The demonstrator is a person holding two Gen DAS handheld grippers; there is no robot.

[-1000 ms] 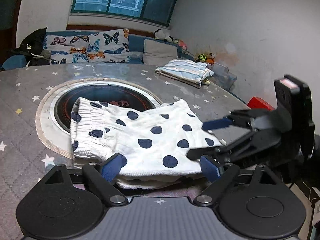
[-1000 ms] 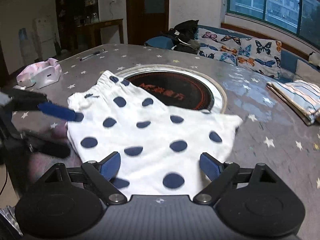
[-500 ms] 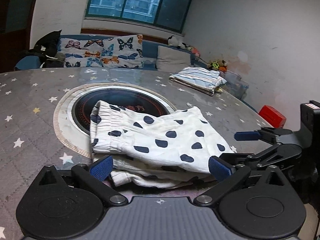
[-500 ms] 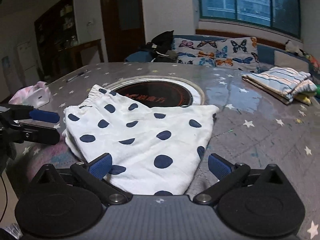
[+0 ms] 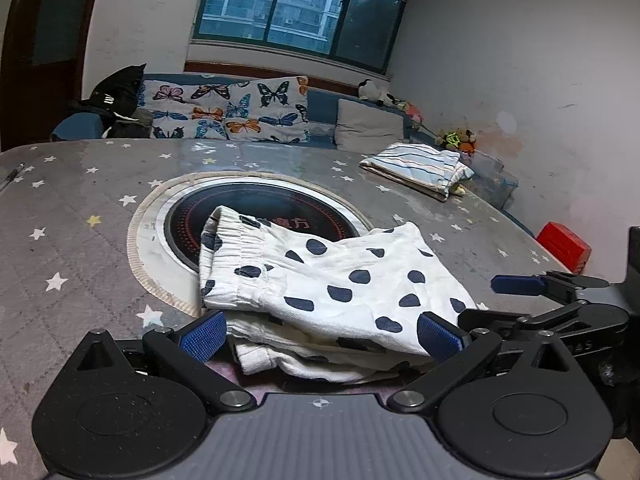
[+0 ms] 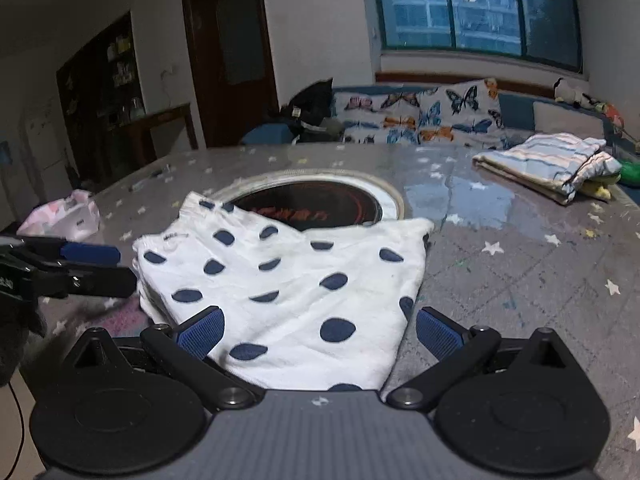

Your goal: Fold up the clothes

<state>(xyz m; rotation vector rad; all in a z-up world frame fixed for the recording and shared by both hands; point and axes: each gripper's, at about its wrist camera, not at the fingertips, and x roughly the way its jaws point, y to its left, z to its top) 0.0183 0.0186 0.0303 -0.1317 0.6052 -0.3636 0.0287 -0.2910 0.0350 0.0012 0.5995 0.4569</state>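
White shorts with dark blue dots (image 5: 344,288) lie folded on the grey star-patterned table (image 5: 80,220), partly over the round black cooktop (image 5: 256,208). They also show in the right wrist view (image 6: 288,280). My left gripper (image 5: 320,334) is open and empty at the near edge of the shorts, fingers either side of the lower layers. My right gripper (image 6: 316,330) is open and empty over the shorts' near hem. The right gripper shows in the left wrist view (image 5: 520,300) at the right; the left gripper shows in the right wrist view (image 6: 92,268) at the left.
A folded striped garment (image 5: 420,168) lies at the far right of the table, also in the right wrist view (image 6: 552,164). A red box (image 5: 564,246) sits by the right edge. A pink and white object (image 6: 60,220) lies at the left. A sofa with butterfly cushions (image 5: 224,112) stands behind.
Both grippers have drawn back and lowered toward the near edge of the shorts. The shorts lie where they were, with the lower layers more visible.
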